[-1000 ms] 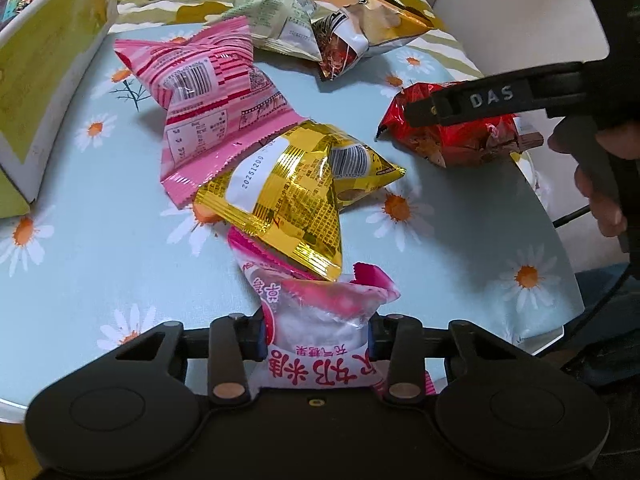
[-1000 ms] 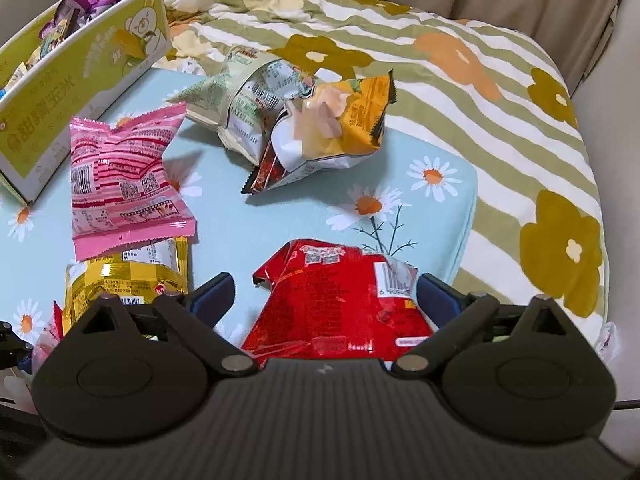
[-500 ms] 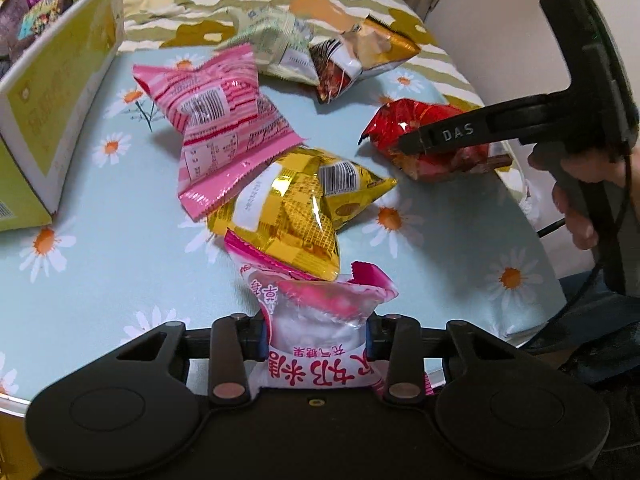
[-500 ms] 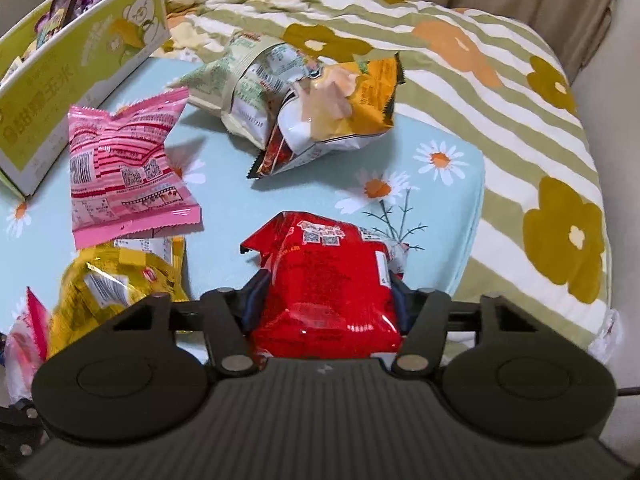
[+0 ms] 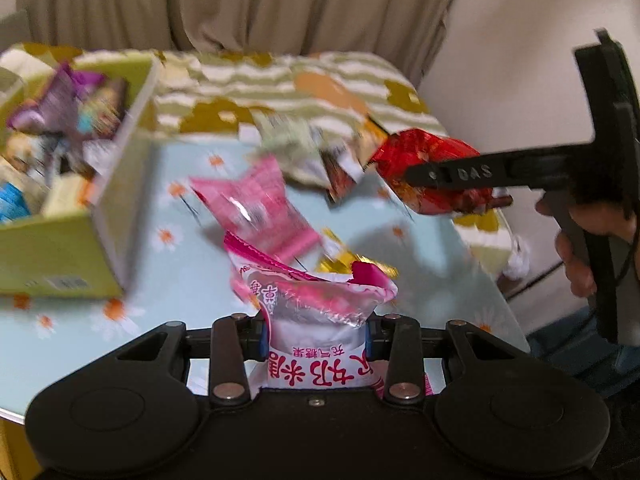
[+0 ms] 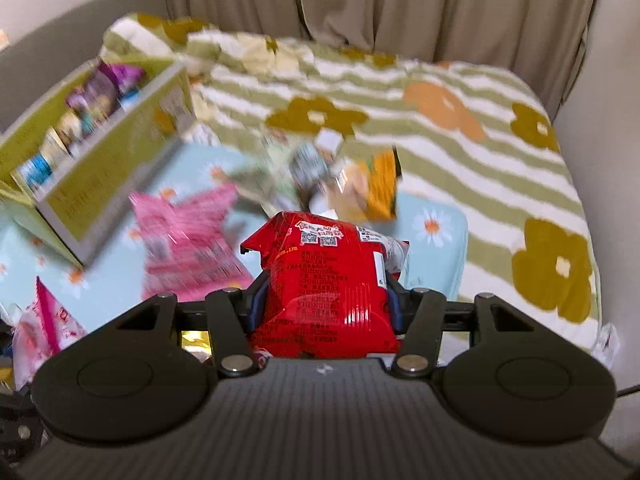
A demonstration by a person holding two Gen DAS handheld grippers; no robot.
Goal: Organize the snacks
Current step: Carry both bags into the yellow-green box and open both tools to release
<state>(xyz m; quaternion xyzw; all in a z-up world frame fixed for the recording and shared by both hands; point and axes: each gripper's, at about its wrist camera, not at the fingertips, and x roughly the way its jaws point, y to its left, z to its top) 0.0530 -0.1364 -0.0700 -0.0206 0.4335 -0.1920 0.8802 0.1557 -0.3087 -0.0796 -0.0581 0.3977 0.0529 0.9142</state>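
**Curtained corner, striped bedding, daisy-print surface**

Beige curtains (image 6: 400, 4) hang in folds across the top of both views. A pale wall (image 5: 520, 60) fills the upper right of the left view. Below the curtains lies a green-and-white striped blanket (image 6: 460, 168) with mustard and orange flowers. A light blue daisy-print table (image 5: 180, 264) fills the lower left. The light is dim and warm.

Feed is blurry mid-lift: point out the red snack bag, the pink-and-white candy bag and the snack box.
red snack bag (image 6: 324, 280), right wrist view, printed back panel.
pink-and-white candy bag (image 5: 316, 320), left wrist view, clear middle.
snack box (image 5: 60, 248), left wrist view, front wall.
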